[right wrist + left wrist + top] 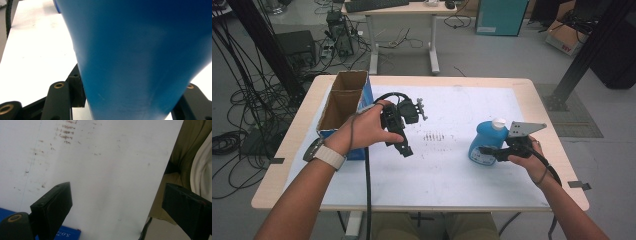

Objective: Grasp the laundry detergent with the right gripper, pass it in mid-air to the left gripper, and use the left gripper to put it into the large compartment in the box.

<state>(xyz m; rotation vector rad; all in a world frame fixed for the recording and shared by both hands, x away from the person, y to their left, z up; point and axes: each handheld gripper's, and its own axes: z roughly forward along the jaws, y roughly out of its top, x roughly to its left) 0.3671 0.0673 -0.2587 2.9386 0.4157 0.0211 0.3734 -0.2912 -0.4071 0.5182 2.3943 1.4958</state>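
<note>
White sheeting covers the table [447, 180] I'm working over, with a cardboard box [343, 102] open at its left edge beside my left gripper [404, 145], whose jaws hang spread and empty above some brown smudges [434, 136]. My right gripper [492, 151] is clenched on the blue bottle [484, 142], which stands on the right half of the table; in the right gripper view its blue wall hides the pads, and its label I can't read
</note>
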